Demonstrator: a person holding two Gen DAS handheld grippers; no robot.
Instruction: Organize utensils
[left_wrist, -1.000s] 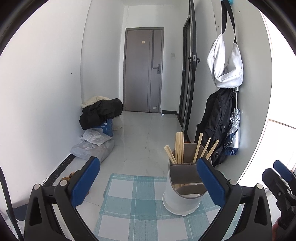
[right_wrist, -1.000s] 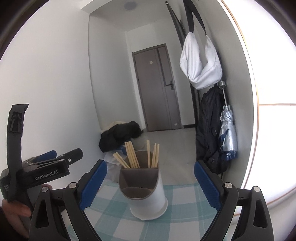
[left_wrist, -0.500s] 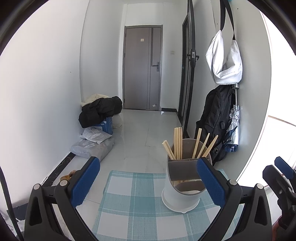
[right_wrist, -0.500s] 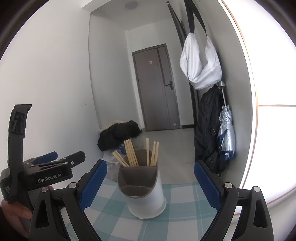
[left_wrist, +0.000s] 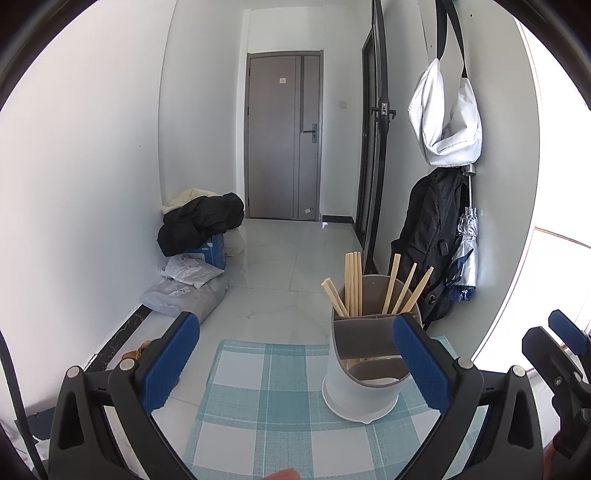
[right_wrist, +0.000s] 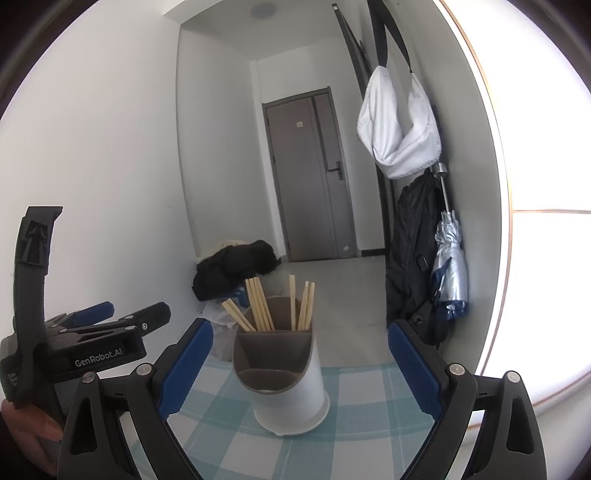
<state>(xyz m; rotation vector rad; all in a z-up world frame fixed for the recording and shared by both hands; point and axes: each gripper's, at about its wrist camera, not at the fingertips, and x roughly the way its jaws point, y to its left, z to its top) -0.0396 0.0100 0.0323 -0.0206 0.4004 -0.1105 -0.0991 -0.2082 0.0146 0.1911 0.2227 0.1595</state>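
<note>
Two tools, left (left_wrist: 295, 363) and right (right_wrist: 300, 365), gape wide and empty before a holder (right_wrist: 282, 373) of upright chopsticks (right_wrist: 258, 308) on a checked cloth (left_wrist: 266, 406).

chopsticks (left_wrist: 354, 284) upright in holder (left_wrist: 364, 363), checked mat (left_wrist: 280, 413)

The only words that can be read are "GenRobot.AI", in white on the black body of the left gripper (right_wrist: 92, 317), seen from the right wrist. An embossed arrow marks its upright black strap (right_wrist: 35, 240).
</note>
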